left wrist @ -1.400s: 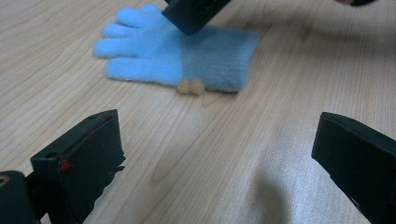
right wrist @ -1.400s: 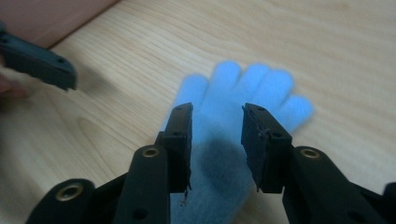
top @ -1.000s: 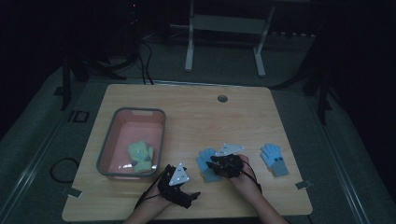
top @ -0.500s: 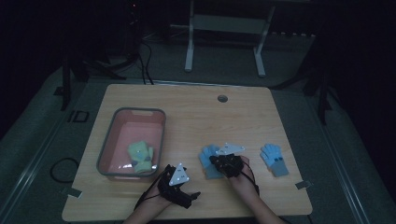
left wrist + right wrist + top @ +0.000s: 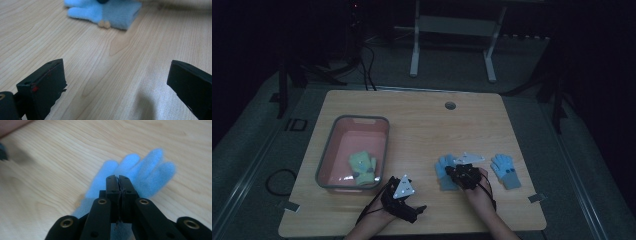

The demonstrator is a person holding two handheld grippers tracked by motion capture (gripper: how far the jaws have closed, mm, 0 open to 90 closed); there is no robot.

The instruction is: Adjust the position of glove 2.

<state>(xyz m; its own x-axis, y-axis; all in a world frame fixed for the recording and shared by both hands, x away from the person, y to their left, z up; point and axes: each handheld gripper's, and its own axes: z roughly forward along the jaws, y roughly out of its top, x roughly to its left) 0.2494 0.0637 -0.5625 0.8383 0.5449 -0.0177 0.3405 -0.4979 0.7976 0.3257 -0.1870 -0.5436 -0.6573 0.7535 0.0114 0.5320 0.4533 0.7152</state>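
High view: my right tool sits on the nearer blue glove, which lies flat on the desk toward the near right. Second blue glove is off to its right, apart, untouched. My left tool is at the near edge, left of the gloves, near the pink bin but not touching it. A green glove pair lies inside the bin, near end.

Left gripper view: left tool has both jaws spread wide, nothing between them, bare desk under the gap. The blue glove lies farther ahead, well clear of the jaws, cuff end toward the right of this view, with a small tan tag at its edge.

Right gripper view: right tool has its jaws pressed together; they have just been closing. The tips rest on the blue glove around the palm, glove fingers fanning out beyond them to the upper right. Whether fabric is actually pinched between the pads, I cannot tell; the closed tips hide the contact. Glove looks flat on the desk, not lifted.
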